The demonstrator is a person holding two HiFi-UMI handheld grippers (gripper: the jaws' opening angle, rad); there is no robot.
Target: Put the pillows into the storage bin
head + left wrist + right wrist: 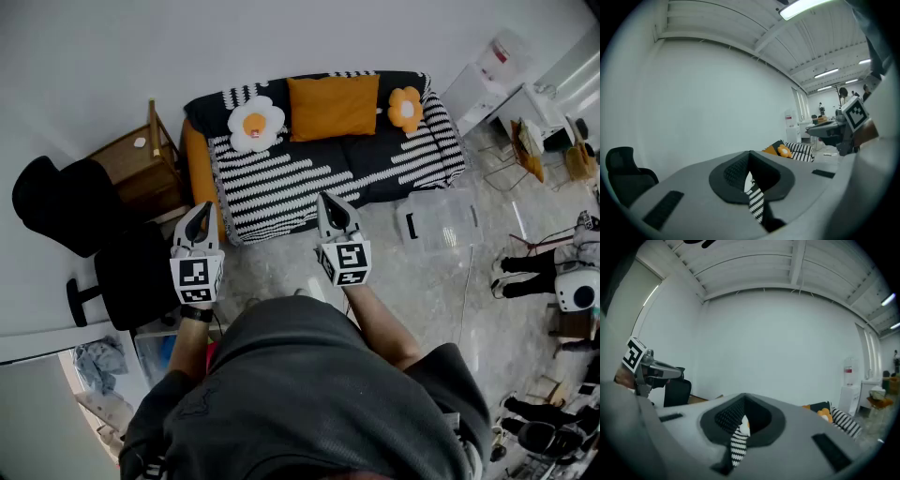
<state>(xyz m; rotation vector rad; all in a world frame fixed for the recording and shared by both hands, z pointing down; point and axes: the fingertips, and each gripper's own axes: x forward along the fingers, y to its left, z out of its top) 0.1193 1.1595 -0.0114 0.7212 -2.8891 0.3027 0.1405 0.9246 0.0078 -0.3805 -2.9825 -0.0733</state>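
Three pillows rest against the back of the sofa (281,178): a white flower pillow (256,124) toward its left end, an orange square pillow (333,107) at its middle, and an orange flower pillow (406,108) toward its right end. The clear storage bin (439,220) stands on the floor just before the sofa's right end. We hold the left gripper (199,217) and right gripper (335,211) before the sofa's front edge, each with jaws closed together on nothing.

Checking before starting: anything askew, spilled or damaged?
Nothing stands out: white flower pillow, orange rectangular pillow and orange flower pillow sit on the striped sofa; the clear plastic bin stands beside it.
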